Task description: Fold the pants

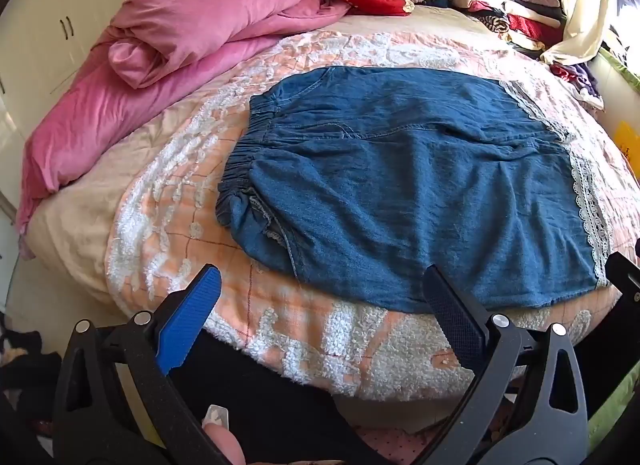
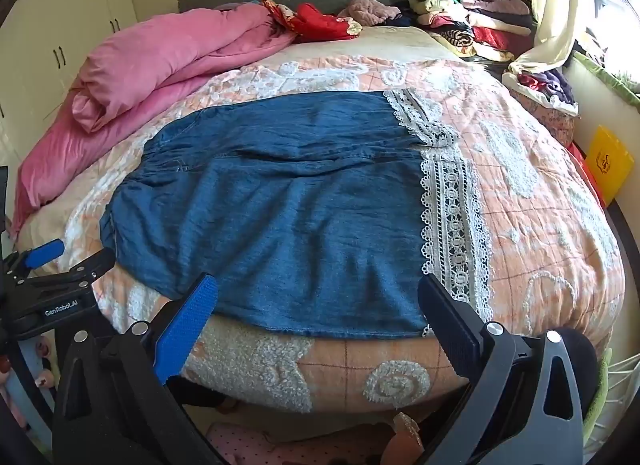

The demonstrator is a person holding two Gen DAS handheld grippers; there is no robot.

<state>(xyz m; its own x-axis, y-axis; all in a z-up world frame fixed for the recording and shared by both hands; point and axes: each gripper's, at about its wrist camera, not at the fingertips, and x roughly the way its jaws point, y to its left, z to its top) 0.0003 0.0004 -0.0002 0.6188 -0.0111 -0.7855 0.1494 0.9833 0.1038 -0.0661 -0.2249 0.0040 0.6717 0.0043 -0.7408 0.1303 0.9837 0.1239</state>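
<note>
Blue denim pants with white lace hems lie flat across the bed, elastic waistband to the left. They also show in the right wrist view, lace hems to the right. My left gripper is open and empty, just short of the pants' near edge. My right gripper is open and empty over the near edge, by the lace hem corner. The left gripper also shows at the left edge of the right wrist view.
The bed carries a peach and white quilt. A rolled pink duvet lies along the far left. Piles of folded clothes sit at the far right by the headboard. A yellow box stands beside the bed on the right.
</note>
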